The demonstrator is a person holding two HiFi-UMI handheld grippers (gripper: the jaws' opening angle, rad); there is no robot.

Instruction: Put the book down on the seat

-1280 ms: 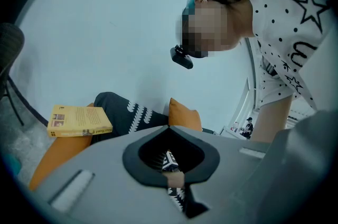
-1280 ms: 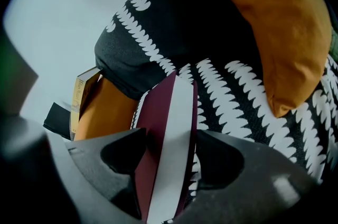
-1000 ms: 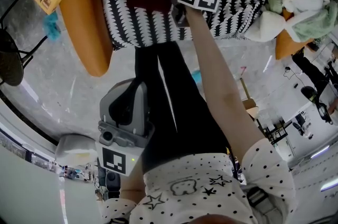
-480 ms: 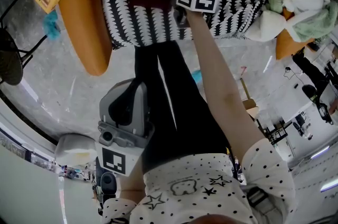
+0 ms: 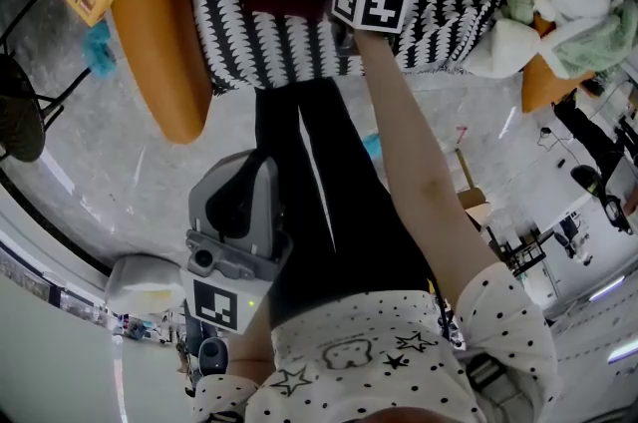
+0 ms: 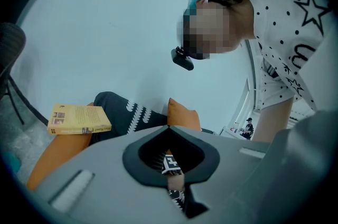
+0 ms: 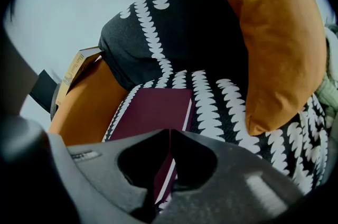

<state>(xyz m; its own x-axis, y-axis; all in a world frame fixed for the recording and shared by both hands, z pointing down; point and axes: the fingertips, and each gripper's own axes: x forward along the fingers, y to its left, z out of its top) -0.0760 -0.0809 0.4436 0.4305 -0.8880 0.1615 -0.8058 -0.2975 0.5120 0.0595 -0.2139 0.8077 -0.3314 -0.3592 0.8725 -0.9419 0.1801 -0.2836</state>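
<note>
**Book down, jaws shut**

Found the maroon book flat on the patterned seat, just under and ahead of the right gripper – jaws just closed, tips together, nothing between. Saw the left gripper closed too, empty, well back.

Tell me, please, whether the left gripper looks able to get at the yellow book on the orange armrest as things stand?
Probably yes. The yellow book lies uncovered on the orange armrest, and nothing stands between it and the left gripper, though its jaws are shut and must open first.
</note>
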